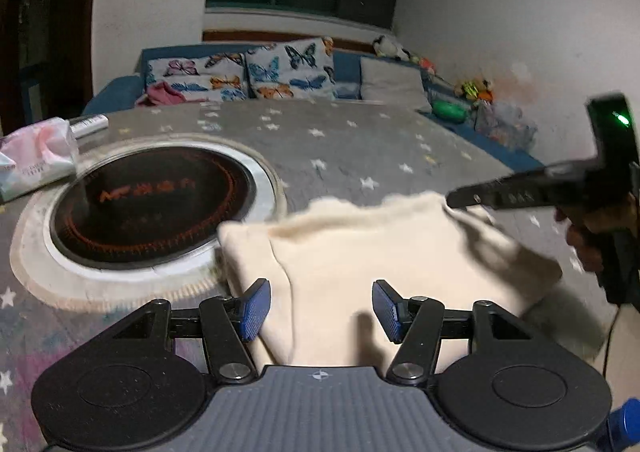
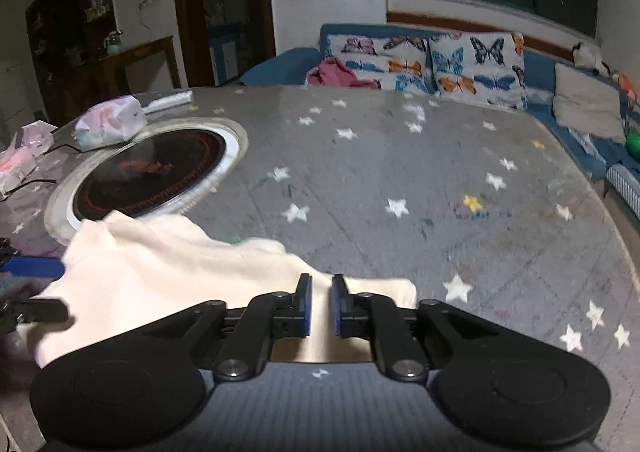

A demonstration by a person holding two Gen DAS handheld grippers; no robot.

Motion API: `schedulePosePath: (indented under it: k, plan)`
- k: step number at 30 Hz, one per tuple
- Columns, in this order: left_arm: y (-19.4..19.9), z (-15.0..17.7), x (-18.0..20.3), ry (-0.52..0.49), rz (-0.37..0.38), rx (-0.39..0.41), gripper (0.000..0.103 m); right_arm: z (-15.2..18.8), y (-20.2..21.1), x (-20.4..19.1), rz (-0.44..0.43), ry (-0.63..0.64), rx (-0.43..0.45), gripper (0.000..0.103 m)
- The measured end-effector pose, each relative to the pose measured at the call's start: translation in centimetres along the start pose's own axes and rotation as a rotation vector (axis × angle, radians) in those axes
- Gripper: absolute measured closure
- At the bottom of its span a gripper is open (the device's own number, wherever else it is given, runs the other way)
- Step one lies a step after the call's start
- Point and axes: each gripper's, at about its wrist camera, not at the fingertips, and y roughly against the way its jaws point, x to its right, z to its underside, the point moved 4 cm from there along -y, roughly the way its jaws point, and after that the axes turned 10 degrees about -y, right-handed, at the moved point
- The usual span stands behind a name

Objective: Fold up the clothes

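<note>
Left hand-held gripper (image 1: 320, 310) gapes over cream garment (image 1: 380, 252) beside the cooktop (image 1: 152, 204); right hand-held gripper (image 2: 321, 306) nearly closed, gripping nothing

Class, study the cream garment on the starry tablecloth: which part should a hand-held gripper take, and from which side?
Probably the cream garment near edge, approached low from the near side: it lies flat, and its folded layers end there under the open left hand-held gripper.

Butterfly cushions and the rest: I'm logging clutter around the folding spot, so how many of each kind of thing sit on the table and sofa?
Cream garment: 1
Tissue packs: 2
Butterfly cushions: 2
Plain grey cushion: 1
Pink cloth: 1
Total: 7
</note>
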Motion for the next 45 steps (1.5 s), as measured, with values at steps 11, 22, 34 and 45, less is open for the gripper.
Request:
schedulePosePath:
  k: [11, 22, 34, 45]
  plan:
    - [-2.8, -1.1, -2.6, 0.102, -0.008, -0.016, 0.052, 0.3, 1.6, -3.6, -0.047, 0.100, 0.010, 0.074]
    - [-2.6, -0.5, -4.8, 0.162, -0.105, -0.068, 0.052, 2.3, 2.9, -9.0, -0.140, 0.265, -0.015, 0.068]
    - [0.4, -0.9, -6.9, 0.226, -0.193, -0.060, 0.023, 5.9, 3.6, -16.0, -0.231, 0.499, -0.037, 0.055]
    - [2.0, 0.1, -8.0, 0.393, -0.140, -0.072, 0.017, 8.7, 2.3, -21.2, -0.218, 0.720, -0.003, 0.062]
